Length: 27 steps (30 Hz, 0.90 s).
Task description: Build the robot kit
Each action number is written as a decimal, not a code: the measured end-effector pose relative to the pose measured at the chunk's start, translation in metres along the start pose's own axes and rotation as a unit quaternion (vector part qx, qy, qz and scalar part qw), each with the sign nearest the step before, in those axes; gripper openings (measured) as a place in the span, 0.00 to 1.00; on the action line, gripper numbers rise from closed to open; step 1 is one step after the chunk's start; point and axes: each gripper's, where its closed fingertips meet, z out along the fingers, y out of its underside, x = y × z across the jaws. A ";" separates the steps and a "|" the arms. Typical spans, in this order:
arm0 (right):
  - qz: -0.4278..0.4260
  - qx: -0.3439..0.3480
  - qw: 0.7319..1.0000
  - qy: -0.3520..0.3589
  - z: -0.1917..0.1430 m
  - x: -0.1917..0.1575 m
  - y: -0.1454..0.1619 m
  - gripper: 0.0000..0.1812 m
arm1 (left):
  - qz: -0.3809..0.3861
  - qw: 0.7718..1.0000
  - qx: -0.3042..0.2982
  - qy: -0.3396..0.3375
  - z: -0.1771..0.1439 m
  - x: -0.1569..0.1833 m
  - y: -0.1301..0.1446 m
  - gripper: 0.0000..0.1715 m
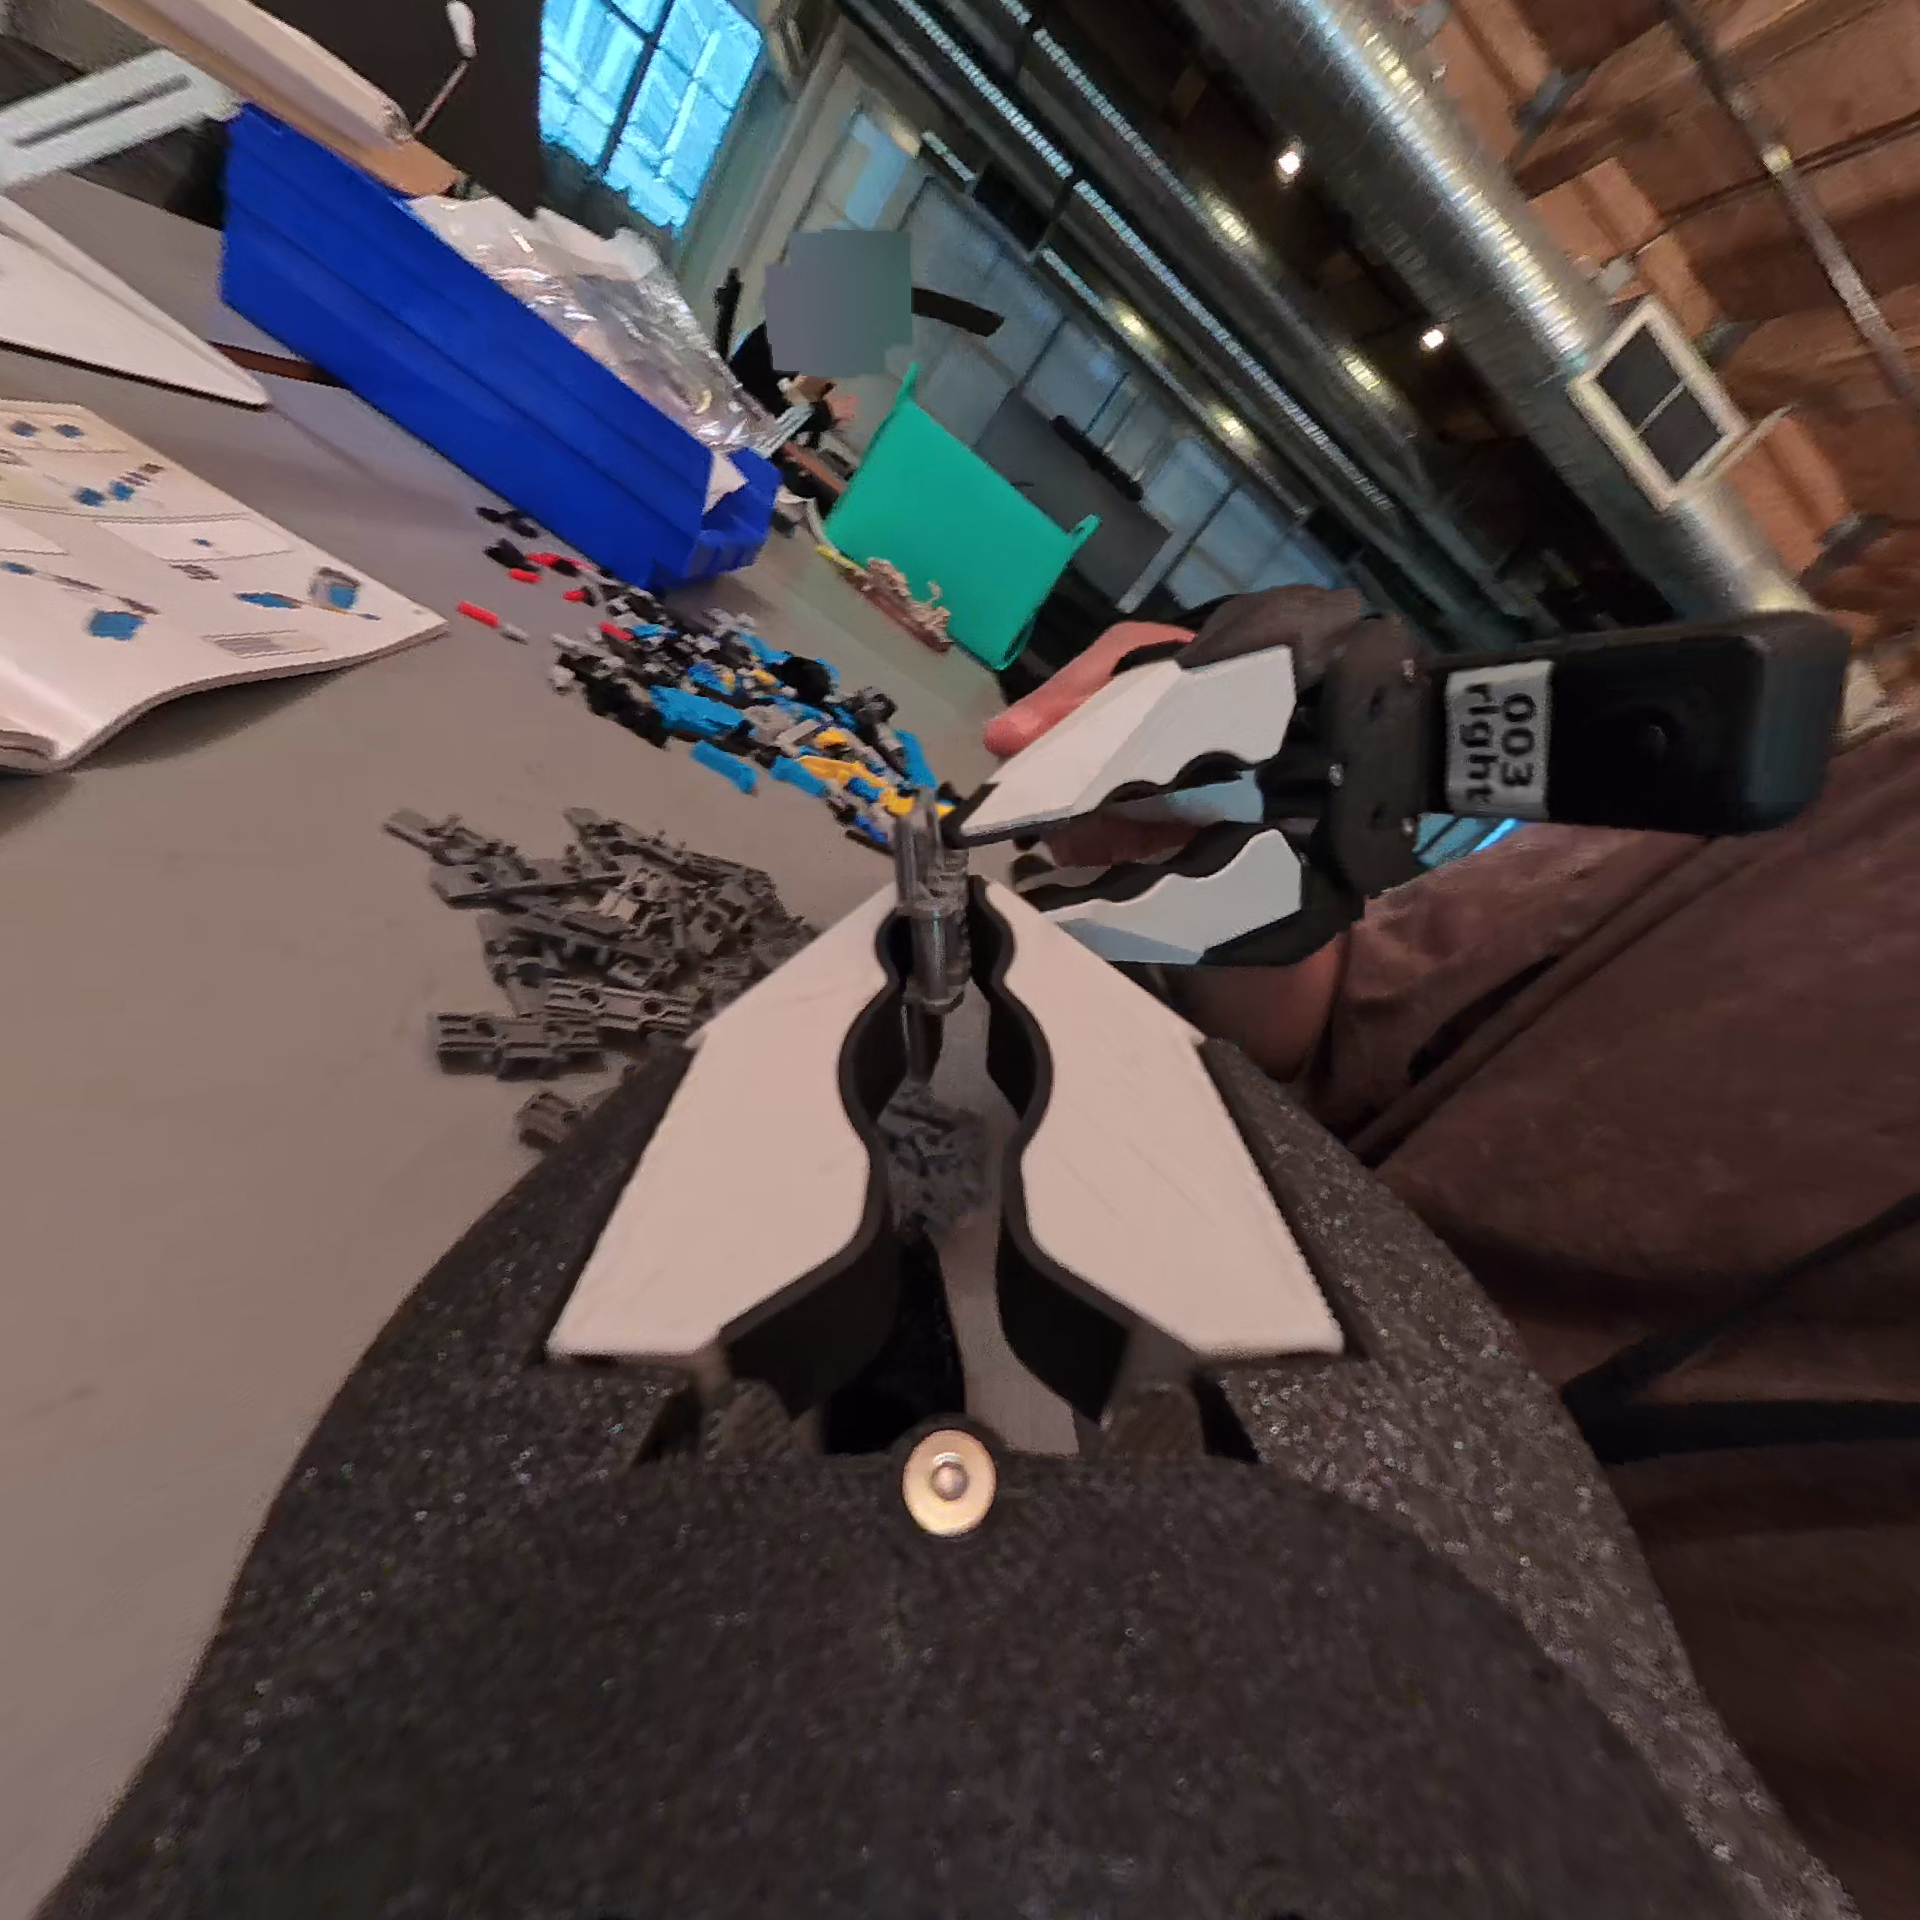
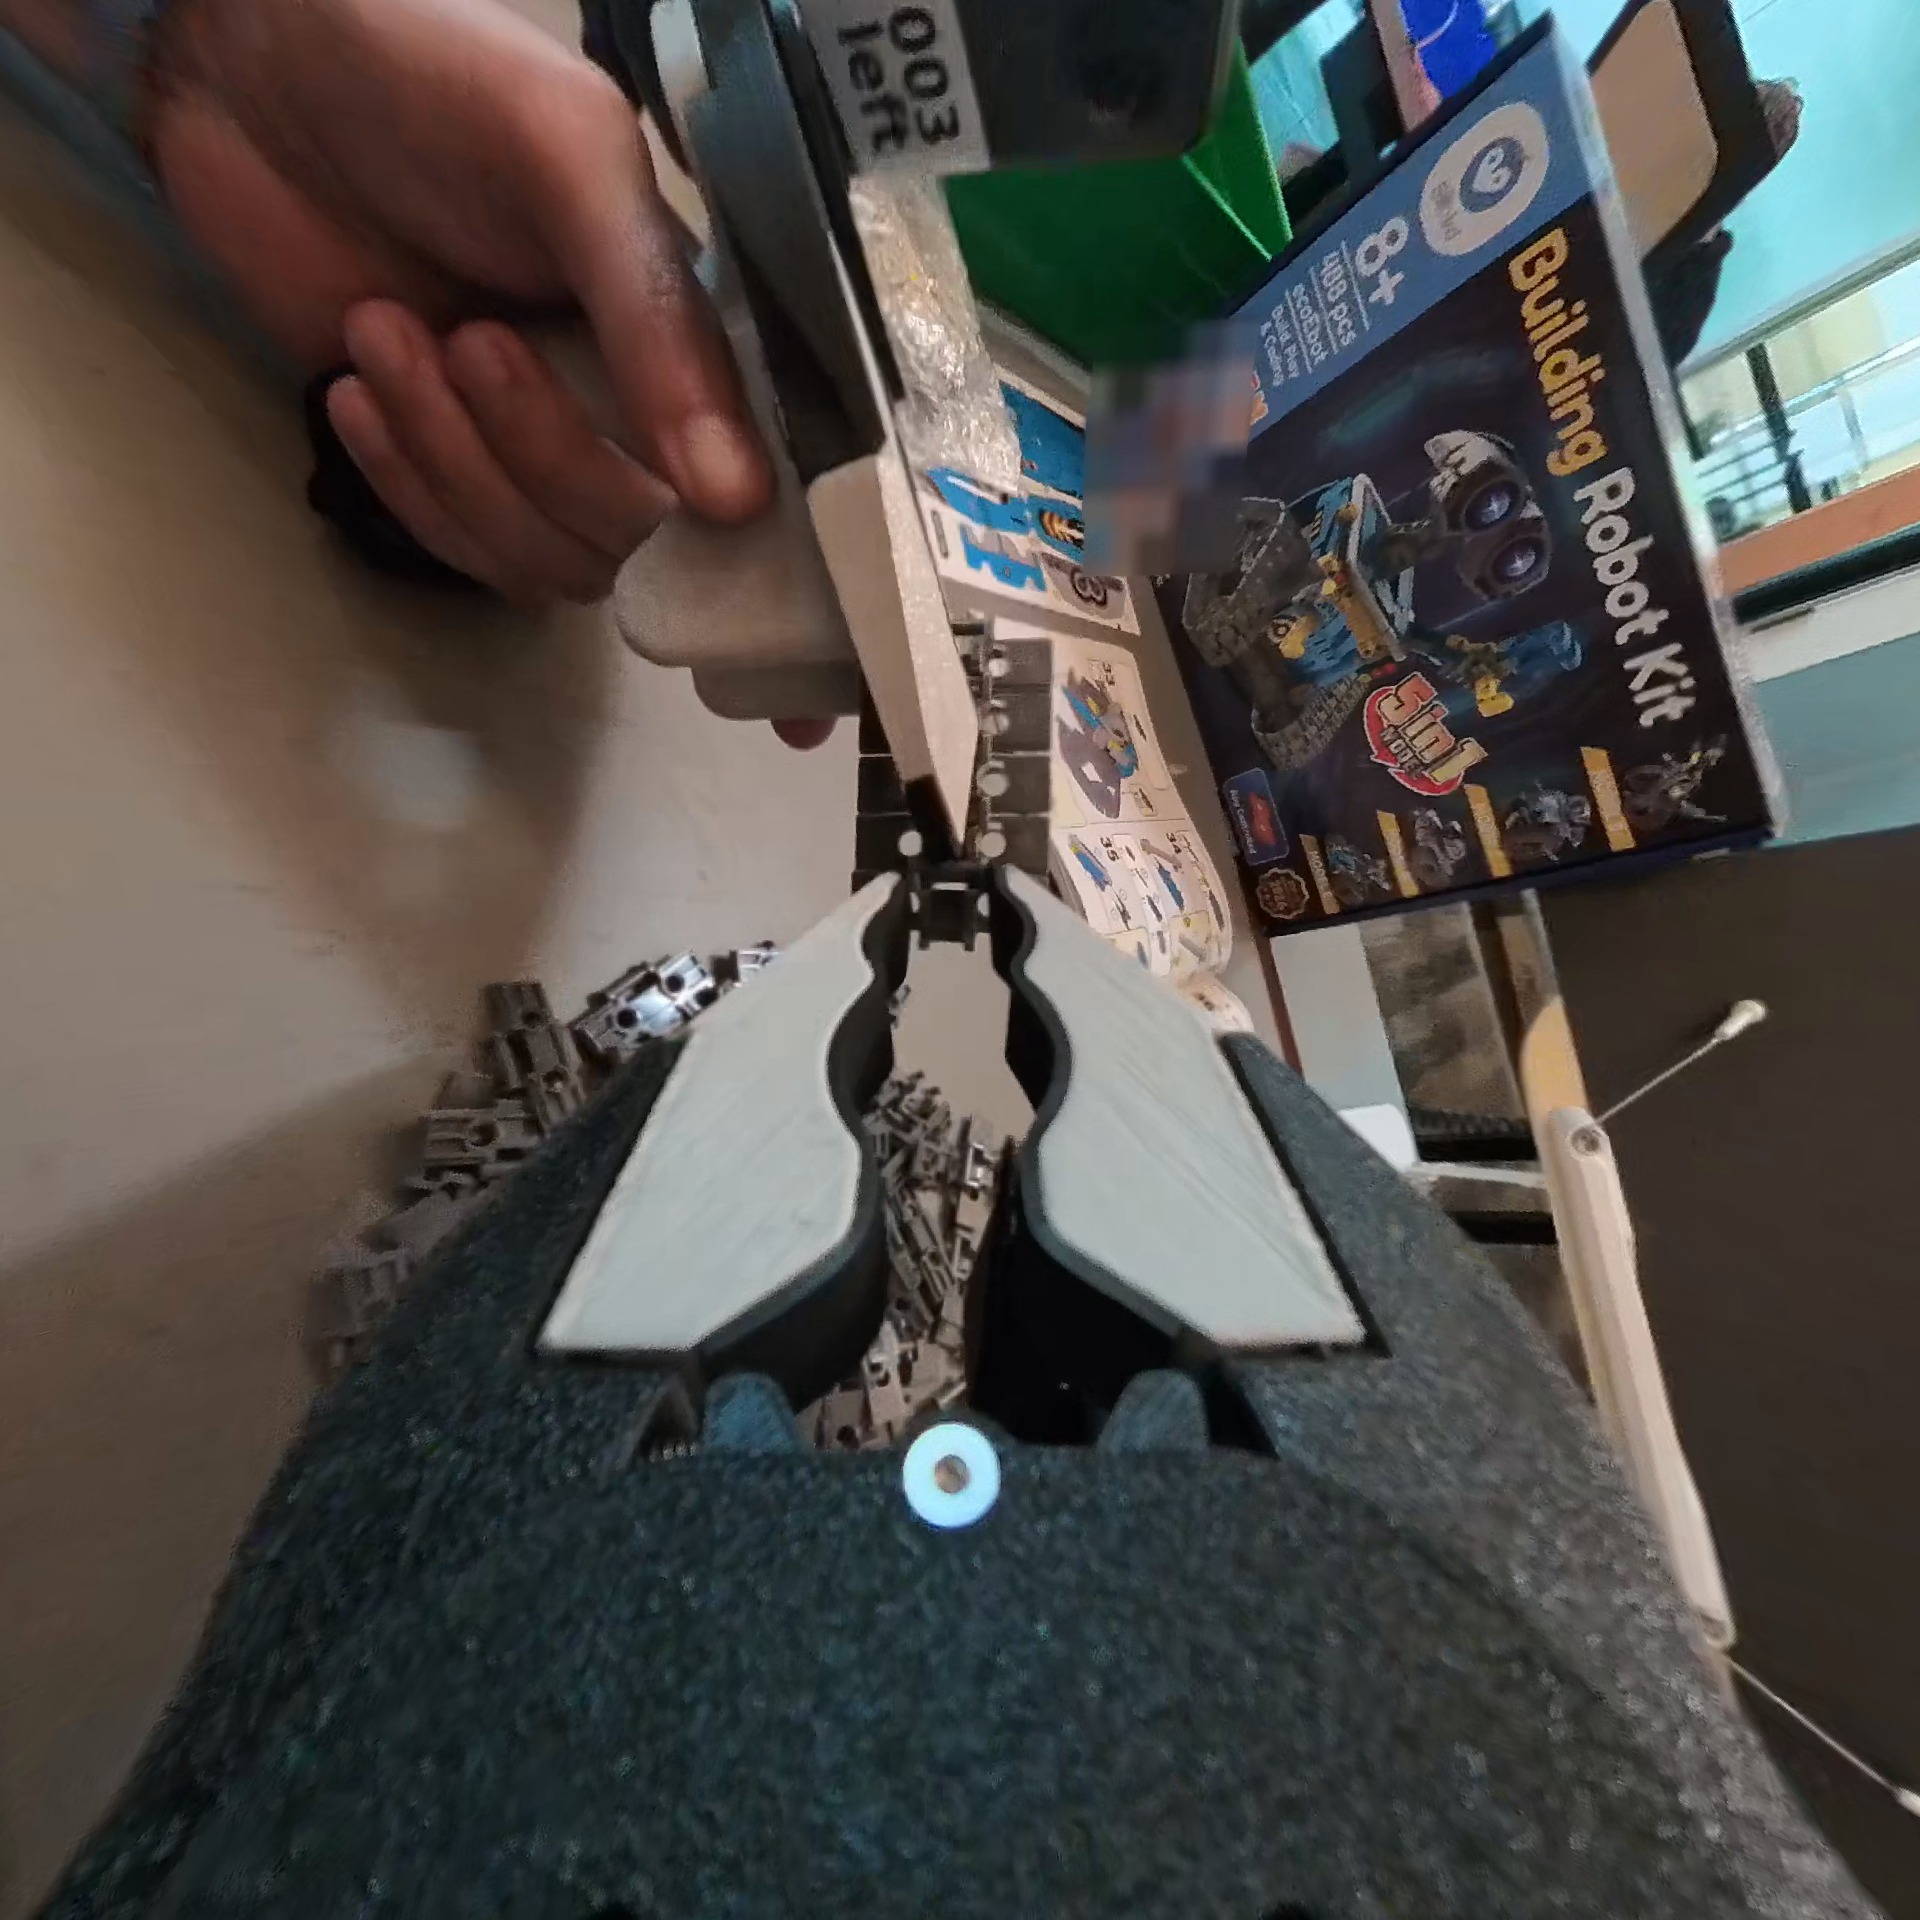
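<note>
My left gripper (image 1: 930,896) is shut on a strip of grey track links (image 1: 928,940), held edge-on above the grey table (image 1: 208,1091). My right gripper (image 1: 987,857) comes in from the right and meets the strip's far end. In the right wrist view my right gripper (image 2: 945,883) is shut on a dark end link (image 2: 943,920) that touches the strip (image 2: 1013,717). The left gripper (image 2: 940,821) reaches down from above, closed on the strip, with a person's hand (image 2: 468,343) on its handle. A pile of loose grey links (image 1: 603,935) lies below; it also shows in the right wrist view (image 2: 499,1081).
A pile of blue, black, yellow and red pieces (image 1: 748,707) lies farther out. An open instruction booklet (image 1: 156,582) is at the left, with a blue bin (image 1: 447,343) and a green bin (image 1: 935,520) behind. A printed kit box (image 2: 1507,520) stands upright beside the booklet (image 2: 1132,831). Less than 4 cm separates the two grippers' tips.
</note>
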 end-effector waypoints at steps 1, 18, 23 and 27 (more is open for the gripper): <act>0.017 0.004 1.000 -0.009 -0.002 0.001 -0.002 0.08 | -0.008 1.000 0.003 0.010 0.000 0.002 -0.001 0.04; 0.091 0.027 0.995 -0.035 0.000 0.005 -0.007 0.10 | -0.049 0.998 0.024 0.028 -0.002 0.000 -0.008 0.04; 0.147 0.064 0.986 -0.055 -0.005 0.008 -0.014 0.13 | -0.058 0.997 0.031 0.036 -0.003 0.001 -0.010 0.04; 0.285 0.157 0.941 -0.095 -0.026 0.029 -0.028 0.13 | -0.066 0.996 0.043 0.045 -0.005 0.002 -0.013 0.04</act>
